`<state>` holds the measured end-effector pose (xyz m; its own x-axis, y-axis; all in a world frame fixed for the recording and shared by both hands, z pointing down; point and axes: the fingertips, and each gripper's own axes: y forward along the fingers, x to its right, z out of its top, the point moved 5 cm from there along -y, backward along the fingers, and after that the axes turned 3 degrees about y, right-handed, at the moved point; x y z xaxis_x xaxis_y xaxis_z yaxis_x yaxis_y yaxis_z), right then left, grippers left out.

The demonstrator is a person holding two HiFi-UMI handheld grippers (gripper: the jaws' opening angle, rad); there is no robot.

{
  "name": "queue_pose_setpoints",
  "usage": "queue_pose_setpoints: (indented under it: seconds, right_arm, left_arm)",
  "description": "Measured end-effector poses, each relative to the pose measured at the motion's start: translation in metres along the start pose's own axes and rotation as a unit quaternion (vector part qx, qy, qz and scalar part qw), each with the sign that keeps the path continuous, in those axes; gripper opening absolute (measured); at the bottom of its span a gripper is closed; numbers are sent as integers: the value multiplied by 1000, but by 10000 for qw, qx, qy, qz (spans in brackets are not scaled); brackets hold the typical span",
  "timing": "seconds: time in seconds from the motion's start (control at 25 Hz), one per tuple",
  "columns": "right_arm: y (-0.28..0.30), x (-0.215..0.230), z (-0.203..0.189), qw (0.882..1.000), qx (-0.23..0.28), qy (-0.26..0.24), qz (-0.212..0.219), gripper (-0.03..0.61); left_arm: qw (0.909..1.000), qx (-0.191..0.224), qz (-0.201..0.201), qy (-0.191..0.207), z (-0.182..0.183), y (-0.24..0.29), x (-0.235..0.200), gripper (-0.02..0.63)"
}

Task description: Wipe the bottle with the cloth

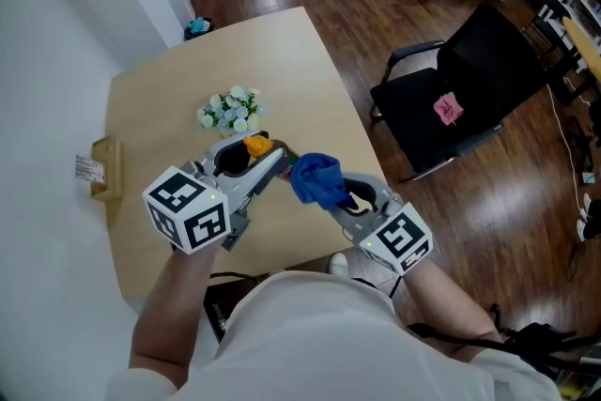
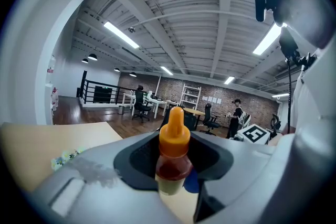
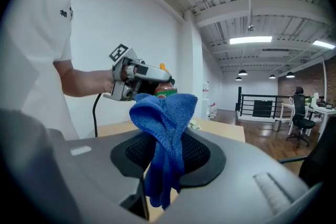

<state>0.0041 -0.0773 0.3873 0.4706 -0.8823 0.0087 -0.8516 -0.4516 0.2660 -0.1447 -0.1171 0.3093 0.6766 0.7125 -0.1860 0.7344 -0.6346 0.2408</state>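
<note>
My left gripper (image 1: 260, 155) is shut on a small bottle (image 2: 173, 157) with an orange nozzle cap (image 1: 256, 146) and reddish contents, held above the tan table (image 1: 160, 99). In the left gripper view the bottle stands upright between the jaws. My right gripper (image 1: 331, 192) is shut on a blue cloth (image 1: 316, 177), bunched and hanging from the jaws. The cloth (image 3: 164, 134) sits just right of the bottle (image 3: 164, 91); whether they touch is unclear. In the right gripper view the left gripper (image 3: 137, 75) appears beyond the cloth.
A small bunch of pale artificial flowers (image 1: 231, 111) lies on the table behind the grippers. A wooden holder with a label (image 1: 101, 169) hangs at the table's left edge. A black office chair (image 1: 470, 89) with a pink item stands to the right on the wood floor.
</note>
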Motion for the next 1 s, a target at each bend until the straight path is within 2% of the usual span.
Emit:
queue_pose_setpoints:
  seconds: [0.2, 0.28, 0.4, 0.56, 0.68, 0.84, 1.0]
  right_arm:
    - [2, 17, -38, 9987, -328, 355, -183, 126]
    - [-1, 21, -43, 9983, -358, 387, -245, 126]
    - [-8, 15, -26, 9993, -209, 249, -193, 126]
    - [-9, -9, 16, 9992, 36, -358, 145, 126]
    - [-3, -23, 34, 9982, 127, -482, 321, 127]
    - [8, -29, 34, 9982, 61, -507, 320, 127]
    - [13, -24, 17, 9990, -47, -343, 279, 126]
  left_arm:
    - [10000, 47, 69, 36, 8, 4, -3, 161]
    - [9999, 43, 112, 34, 9, 5, -4, 161]
    - [9998, 8, 205, 34, 8, 8, -7, 161]
    - [9995, -79, 292, 11, 3, 12, -11, 161]
    - [9996, -97, 271, -16, 2, 17, -8, 161]
    - [9998, -58, 197, 41, 5, 19, 1, 161]
    - [9998, 2, 185, 105, 12, 16, 6, 161]
